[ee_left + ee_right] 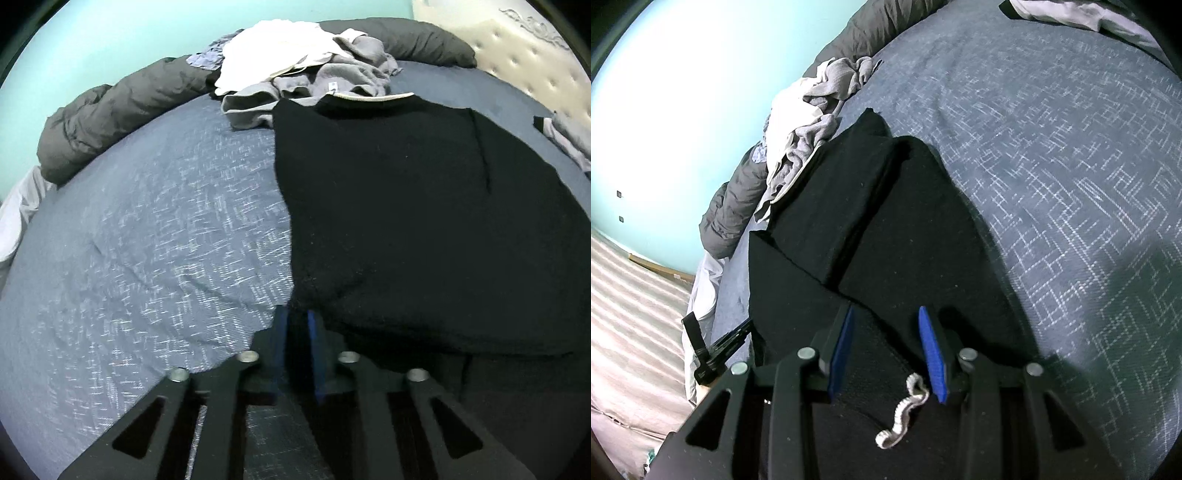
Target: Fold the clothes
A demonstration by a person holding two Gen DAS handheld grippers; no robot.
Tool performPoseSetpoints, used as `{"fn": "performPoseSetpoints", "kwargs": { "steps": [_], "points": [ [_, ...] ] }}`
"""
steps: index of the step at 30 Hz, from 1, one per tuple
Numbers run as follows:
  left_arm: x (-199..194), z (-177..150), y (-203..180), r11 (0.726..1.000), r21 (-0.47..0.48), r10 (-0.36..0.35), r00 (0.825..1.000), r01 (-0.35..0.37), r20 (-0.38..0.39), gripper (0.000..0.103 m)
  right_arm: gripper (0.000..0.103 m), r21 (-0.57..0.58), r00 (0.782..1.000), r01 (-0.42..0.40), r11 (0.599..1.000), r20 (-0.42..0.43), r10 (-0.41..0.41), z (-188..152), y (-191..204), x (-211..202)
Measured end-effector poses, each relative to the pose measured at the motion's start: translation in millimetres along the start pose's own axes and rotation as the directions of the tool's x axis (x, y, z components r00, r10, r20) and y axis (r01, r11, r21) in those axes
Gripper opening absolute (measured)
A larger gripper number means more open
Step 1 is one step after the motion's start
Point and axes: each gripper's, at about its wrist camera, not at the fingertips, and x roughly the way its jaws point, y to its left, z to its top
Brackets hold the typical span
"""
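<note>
Left gripper [297, 325] is pinching the black shirt's [406, 221] edge while the right gripper [886, 343] is hovering wide open over it on the bed [147, 240].

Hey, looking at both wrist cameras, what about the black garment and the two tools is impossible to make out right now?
- Left wrist view: whether the left tool pinches the black garment; its blue pads are dark, blurred and close together at the cloth's edge.
- Right wrist view: the garment's near end, covered by the right tool.
- Right wrist view: where the white drawstring attaches; its ends vanish into the black fabric.
</note>
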Motion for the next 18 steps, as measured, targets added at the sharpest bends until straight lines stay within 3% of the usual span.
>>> {"fn": "performPoseSetpoints", "kwargs": {
  "steps": [5, 10, 12, 15, 18],
  "points": [
    [-9.9, -7.8, 22.1, 0.992, -0.125, 0.003, 0.999, 0.003, 0.048, 0.006, 0.037, 0.005, 1.000, -0.002, 1.000, -0.001, 0.002, 0.4, -0.4, 0.7],
    [-6.7, -14.5, 37.5, 0.970, -0.236, -0.049, 0.998, 0.056, 0.036, 0.007, 0.037, 0.006, 1.000, -0.002, 1.000, -0.001, 0.002, 0.0, -0.4, -0.6],
    [-10.6, -14.4, 41.7, 0.963, -0.262, -0.056, 0.998, 0.064, 0.036, 0.010, 0.037, 0.008, 1.000, -0.001, 1.000, 0.002, 0.001, 0.1, -0.8, -1.5],
    [-16.5, -14.4, 48.0, 0.951, -0.301, -0.068, 0.997, 0.076, 0.036, 0.025, 0.037, 0.008, 1.000, -0.002, 1.000, 0.003, 0.002, 0.0, -1.5, -2.8],
    [-25.6, -12.0, 52.7, 0.936, -0.339, -0.075, 0.996, 0.090, 0.058, 0.028, 0.037, 0.011, 1.000, -0.003, 1.000, 0.003, 0.003, -0.1, -1.7, -3.0]
  ]
}}
